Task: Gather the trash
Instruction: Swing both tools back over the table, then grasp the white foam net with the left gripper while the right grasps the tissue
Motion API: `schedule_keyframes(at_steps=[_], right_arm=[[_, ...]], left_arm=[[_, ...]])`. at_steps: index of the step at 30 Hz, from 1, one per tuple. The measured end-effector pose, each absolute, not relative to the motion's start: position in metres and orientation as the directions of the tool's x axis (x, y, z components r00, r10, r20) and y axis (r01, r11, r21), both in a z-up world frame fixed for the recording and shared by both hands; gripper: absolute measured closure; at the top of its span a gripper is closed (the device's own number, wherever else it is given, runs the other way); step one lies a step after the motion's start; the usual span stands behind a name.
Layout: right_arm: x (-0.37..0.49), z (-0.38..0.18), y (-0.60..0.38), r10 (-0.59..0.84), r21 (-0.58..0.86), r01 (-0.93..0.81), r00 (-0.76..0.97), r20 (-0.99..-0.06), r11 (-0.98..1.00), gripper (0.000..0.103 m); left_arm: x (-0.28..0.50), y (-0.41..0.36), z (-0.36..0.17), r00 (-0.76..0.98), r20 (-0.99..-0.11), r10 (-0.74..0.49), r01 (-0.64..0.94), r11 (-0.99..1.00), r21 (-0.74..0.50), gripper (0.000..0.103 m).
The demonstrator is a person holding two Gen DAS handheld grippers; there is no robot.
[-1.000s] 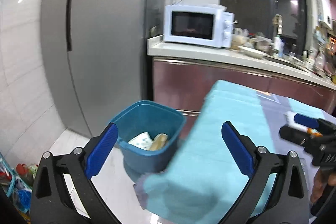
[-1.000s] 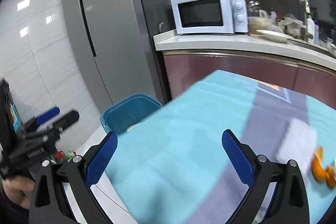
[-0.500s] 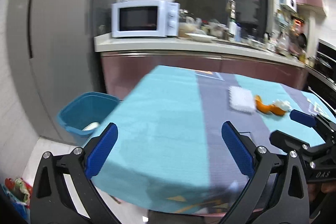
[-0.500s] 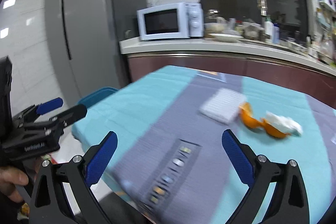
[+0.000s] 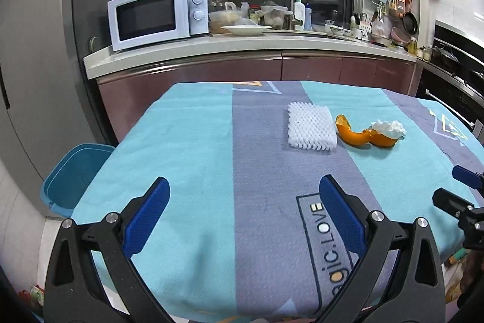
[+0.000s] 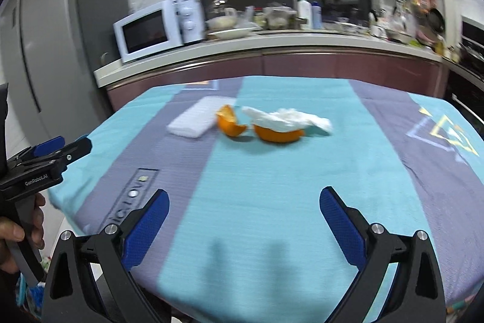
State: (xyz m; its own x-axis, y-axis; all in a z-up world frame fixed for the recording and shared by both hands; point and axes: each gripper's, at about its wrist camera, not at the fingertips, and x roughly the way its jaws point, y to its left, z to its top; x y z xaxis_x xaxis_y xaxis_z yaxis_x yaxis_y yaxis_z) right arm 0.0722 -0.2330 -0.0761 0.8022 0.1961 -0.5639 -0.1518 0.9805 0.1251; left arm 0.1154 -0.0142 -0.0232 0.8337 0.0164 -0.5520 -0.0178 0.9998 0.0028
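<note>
On the table's teal and grey cloth (image 5: 193, 147) lie a white foam net pad (image 5: 311, 126), curved orange peel pieces (image 5: 357, 136) and a crumpled white tissue (image 5: 389, 128) resting on the peel. The right wrist view shows the same pad (image 6: 193, 117), peel (image 6: 232, 121) and tissue (image 6: 287, 117). My left gripper (image 5: 243, 212) hangs open over the near table edge, nothing between its fingers. My right gripper (image 6: 243, 221) is open too, short of the peel. A blue bin (image 5: 72, 174) stands on the floor by the table's left corner.
A counter (image 5: 242, 49) behind the table carries a white microwave (image 5: 157, 15), a plate and dishes. A grey fridge (image 5: 33, 56) stands at the left. An oven front (image 5: 453, 93) is at the right. A hand (image 6: 18, 235) holds the left gripper's handle.
Both grippers have swung right from the blue bin and the fridge side to face the tabletop. The pad, peel and tissue have come into central view. Both stay open.
</note>
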Motion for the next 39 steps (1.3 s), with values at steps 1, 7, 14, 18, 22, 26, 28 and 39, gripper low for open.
schedule_keyframes(at_steps=[1,7,14,18,22,26,28,39], right_arm=[[0.073,-0.076,-0.237,0.187,0.128,-0.139,0.804,-0.564,0.982,0.007],[0.079,-0.072,-0.254,0.147,0.121,-0.096,0.813,-0.563,0.988,0.007],[0.095,-0.061,-0.271,0.105,0.107,-0.055,0.828,-0.551,0.993,0.007],[0.109,-0.061,-0.279,0.102,0.122,-0.040,0.822,-0.560,0.992,0.007],[0.120,-0.066,-0.280,0.108,0.128,-0.040,0.810,-0.576,0.991,0.007],[0.133,-0.070,-0.282,0.109,0.131,-0.038,0.799,-0.591,0.991,0.007],[0.140,-0.071,-0.285,0.106,0.136,-0.031,0.797,-0.594,0.990,0.007],[0.181,-0.070,-0.294,0.153,0.185,-0.050,0.789,-0.595,0.981,0.007]], left_arm=[[0.118,-0.015,-0.023,0.832,-0.554,0.011,-0.013,1.000,0.000,0.006],[0.141,-0.022,-0.018,0.831,-0.556,-0.010,0.010,1.000,-0.003,0.006],[0.170,-0.032,-0.015,0.823,-0.567,-0.045,0.052,0.999,-0.003,0.006],[0.193,-0.046,-0.017,0.807,-0.586,-0.070,0.097,0.995,0.015,0.006],[0.225,-0.070,-0.025,0.783,-0.613,-0.106,0.161,0.986,0.035,0.006],[0.264,-0.089,-0.037,0.731,-0.666,-0.146,0.208,0.978,0.015,0.006],[0.283,-0.097,-0.045,0.707,-0.694,-0.137,0.220,0.975,0.031,0.006],[0.326,-0.108,-0.080,0.596,-0.786,-0.162,0.262,0.965,0.000,0.026]])
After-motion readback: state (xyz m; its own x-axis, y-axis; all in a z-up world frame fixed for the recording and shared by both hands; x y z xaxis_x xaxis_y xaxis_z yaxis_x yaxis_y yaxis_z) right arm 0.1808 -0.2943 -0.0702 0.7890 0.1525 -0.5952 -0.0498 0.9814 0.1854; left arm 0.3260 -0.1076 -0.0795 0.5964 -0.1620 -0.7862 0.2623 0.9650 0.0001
